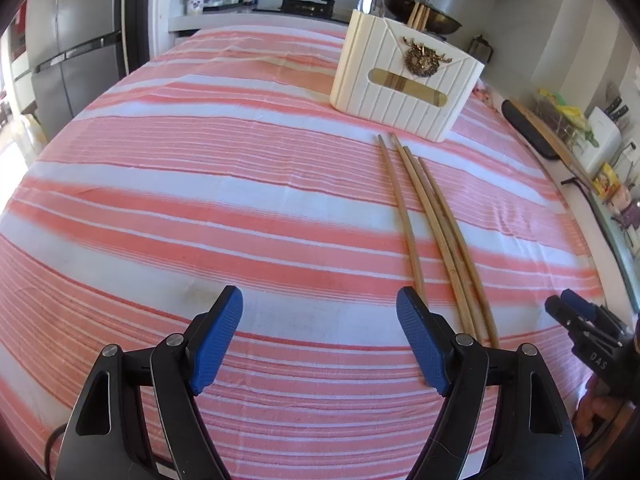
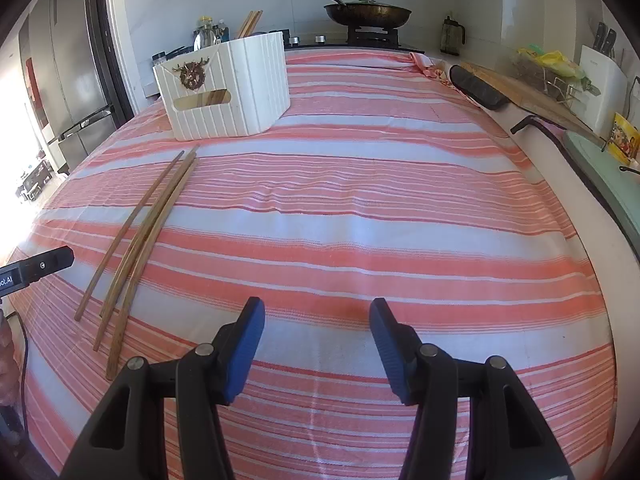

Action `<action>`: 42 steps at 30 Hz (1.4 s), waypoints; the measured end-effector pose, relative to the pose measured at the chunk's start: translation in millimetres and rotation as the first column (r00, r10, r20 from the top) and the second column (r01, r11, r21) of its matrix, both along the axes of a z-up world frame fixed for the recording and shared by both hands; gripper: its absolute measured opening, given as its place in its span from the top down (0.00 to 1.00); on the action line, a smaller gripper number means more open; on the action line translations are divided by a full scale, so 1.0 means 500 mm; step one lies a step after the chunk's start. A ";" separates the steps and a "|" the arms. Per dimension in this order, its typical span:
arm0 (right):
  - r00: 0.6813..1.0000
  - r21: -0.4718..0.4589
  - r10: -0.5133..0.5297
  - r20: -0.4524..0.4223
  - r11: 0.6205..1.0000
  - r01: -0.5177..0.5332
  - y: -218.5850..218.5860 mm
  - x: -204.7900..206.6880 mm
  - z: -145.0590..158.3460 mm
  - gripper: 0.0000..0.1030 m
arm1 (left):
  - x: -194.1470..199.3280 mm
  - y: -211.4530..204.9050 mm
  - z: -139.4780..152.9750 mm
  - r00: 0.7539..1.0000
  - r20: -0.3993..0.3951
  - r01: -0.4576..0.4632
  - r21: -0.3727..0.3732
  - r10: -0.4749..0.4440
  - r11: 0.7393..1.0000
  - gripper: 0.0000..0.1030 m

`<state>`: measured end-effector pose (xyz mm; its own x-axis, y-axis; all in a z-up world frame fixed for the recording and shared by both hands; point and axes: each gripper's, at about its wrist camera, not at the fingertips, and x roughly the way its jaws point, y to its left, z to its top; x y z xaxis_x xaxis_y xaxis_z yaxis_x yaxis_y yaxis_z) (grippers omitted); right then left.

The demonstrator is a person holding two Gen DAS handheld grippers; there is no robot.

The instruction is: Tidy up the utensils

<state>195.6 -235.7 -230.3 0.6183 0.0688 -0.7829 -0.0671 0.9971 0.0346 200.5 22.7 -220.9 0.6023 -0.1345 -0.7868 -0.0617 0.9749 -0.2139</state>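
Several long wooden chopsticks lie side by side on the pink-and-white striped tablecloth, pointing toward a white ribbed utensil holder. The holder carries a gold ornament and has a spoon and some chopsticks standing in it. My left gripper hovers open and empty over the cloth, just left of the chopsticks' near ends. In the right wrist view the chopsticks lie to the left and the holder stands at the far left. My right gripper is open with nothing between its blue pads.
A stove with a lidded pan stands behind the table. A steel fridge is at the left. A cutting board, knife block and packets crowd the right counter. The table's right edge drops off.
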 end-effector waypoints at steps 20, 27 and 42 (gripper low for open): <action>1.000 0.010 0.001 -0.006 1.000 -0.001 0.002 0.003 -0.002 0.46 | 0.120 -0.099 -0.014 0.994 -0.010 0.113 0.184 -0.113 0.976 0.54; 0.994 0.076 0.110 0.005 0.991 -0.110 0.064 -0.005 0.040 0.46 | 0.091 -0.079 -0.010 0.993 -0.012 0.121 0.127 -0.121 0.985 0.93; 0.940 0.043 0.319 -0.119 0.948 -0.316 0.222 0.016 0.008 0.83 | 0.055 -0.059 -0.008 0.994 -0.026 0.105 0.104 -0.103 0.989 0.93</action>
<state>203.7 -124.5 -226.1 0.4605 0.2641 -0.8474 -0.3736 0.9237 0.0849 227.9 -6.7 -224.8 0.5730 -0.1111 -0.8120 0.0376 0.9933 -0.1093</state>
